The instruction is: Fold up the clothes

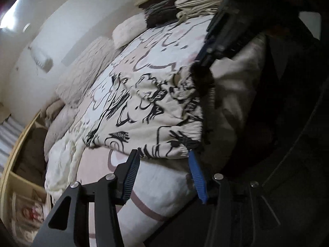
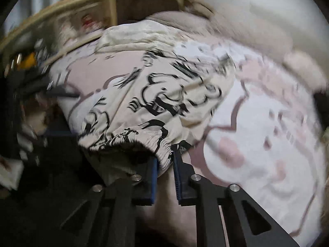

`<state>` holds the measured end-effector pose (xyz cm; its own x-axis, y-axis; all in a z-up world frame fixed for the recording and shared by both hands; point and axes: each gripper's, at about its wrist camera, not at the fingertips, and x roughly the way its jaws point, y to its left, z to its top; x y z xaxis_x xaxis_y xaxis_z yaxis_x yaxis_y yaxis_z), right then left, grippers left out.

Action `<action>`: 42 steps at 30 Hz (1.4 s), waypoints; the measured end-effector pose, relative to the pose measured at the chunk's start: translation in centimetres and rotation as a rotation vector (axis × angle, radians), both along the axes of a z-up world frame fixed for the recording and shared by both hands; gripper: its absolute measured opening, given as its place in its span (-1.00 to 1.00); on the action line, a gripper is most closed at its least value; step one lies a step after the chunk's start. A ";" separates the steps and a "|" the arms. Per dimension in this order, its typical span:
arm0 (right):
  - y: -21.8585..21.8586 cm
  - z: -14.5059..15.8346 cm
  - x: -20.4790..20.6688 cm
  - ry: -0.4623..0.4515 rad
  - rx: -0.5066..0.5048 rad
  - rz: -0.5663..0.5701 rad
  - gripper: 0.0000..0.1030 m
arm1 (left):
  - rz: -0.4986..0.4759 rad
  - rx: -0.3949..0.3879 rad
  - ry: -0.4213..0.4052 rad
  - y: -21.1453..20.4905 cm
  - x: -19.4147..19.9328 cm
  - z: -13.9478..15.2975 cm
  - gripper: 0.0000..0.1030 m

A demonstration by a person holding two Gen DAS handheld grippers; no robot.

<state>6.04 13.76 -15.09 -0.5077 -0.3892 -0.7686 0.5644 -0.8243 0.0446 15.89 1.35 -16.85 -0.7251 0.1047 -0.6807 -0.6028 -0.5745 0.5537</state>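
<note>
Blue-padded right claw (image 2: 165, 160) is pinching the elastic waistband of the printed shorts (image 2: 156, 103) at the bed's near edge; left claw (image 1: 162, 160) is gaping wide just short of that hem. Likely mid-fold: left needs a grip next.

- The left wrist camera sits just behind the left gripper (image 1: 162, 160) and looks along its fingers, close over the bed (image 1: 164, 195), toward the pillows (image 1: 82, 76) and the white wall (image 1: 67, 20).
- The right wrist camera sits just behind the right gripper (image 2: 165, 158), very near the cloth, facing across the bed (image 2: 257, 144) toward a wooden shelf (image 2: 111, 8).
- Both views share the printed garment (image 1: 148, 105) (image 2: 160, 100) and the pink-and-white bedcover; the left view also shows the right gripper (image 1: 205, 61).
</note>
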 end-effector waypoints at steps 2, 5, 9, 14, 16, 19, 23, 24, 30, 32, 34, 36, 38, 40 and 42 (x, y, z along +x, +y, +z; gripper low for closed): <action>0.7 -0.3 -0.6 -0.063 -0.060 -0.041 -0.74 | -0.039 -0.030 0.011 0.3 0.6 -0.3 0.08; 1.7 -0.7 -1.5 -0.157 -0.149 -0.102 -0.75 | -0.104 -0.108 0.056 1.3 1.5 -1.3 0.12; 3.1 -1.3 -2.7 -0.282 -0.268 -0.184 -0.75 | -0.181 -0.201 0.121 2.5 1.9 -2.5 0.12; 3.1 -1.0 -2.4 -0.294 -0.298 -0.200 -0.75 | -0.217 -0.263 0.205 3.8 1.0 -3.5 0.19; 3.1 -0.8 -2.3 -0.287 -0.301 -0.199 -0.75 | -0.219 -0.269 0.226 4.1 0.6 -3.7 0.35; 3.3 -0.6 -2.3 -0.288 -0.309 -0.197 -0.75 | -0.231 -0.284 0.232 4.6 -0.2 -4.2 0.38; 3.3 0.1 -2.3 -0.279 -0.303 -0.180 -0.75 | -0.201 -0.196 0.104 4.8 -2.0 -3.4 -0.25; 3.2 0.4 -2.2 -0.265 -0.291 -0.169 -0.75 | -0.168 -0.150 0.063 4.7 -2.6 -2.8 -0.54; 1.6 3.5 0.7 0.025 0.012 -0.035 0.42 | 0.015 0.198 -0.125 1.8 -6.3 2.2 -0.62; 0.8 3.9 2.4 0.191 0.170 0.057 0.43 | 0.043 0.268 -0.142 1.0 -6.9 3.3 -0.62; -0.1 3.7 3.9 0.343 0.327 0.159 0.43 | 0.058 0.314 -0.153 0.5 -7.5 4.1 -0.62; -1.1 2.6 4.6 0.445 0.443 0.268 0.42 | 0.063 0.347 -0.159 0.2 -7.1 4.3 -0.62; -2.0 1.2 5.1 0.518 0.529 0.360 0.42 | 0.061 0.352 -0.150 0.1 -6.0 4.2 -0.62; -3.1 -0.6 5.2 0.604 0.593 0.442 0.42 | 0.048 0.343 -0.146 0.4 -5.8 4.2 -0.62; -4.1 -2.4 5.0 0.708 0.657 0.500 0.42 | 0.036 0.327 -0.142 0.6 -5.4 4.0 -0.62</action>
<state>11.03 9.68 -17.54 -0.8160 -0.2950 -0.4970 0.5666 -0.2384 -0.7888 10.49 1.96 -12.89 -0.6326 0.3097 -0.7098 -0.6369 -0.7296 0.2493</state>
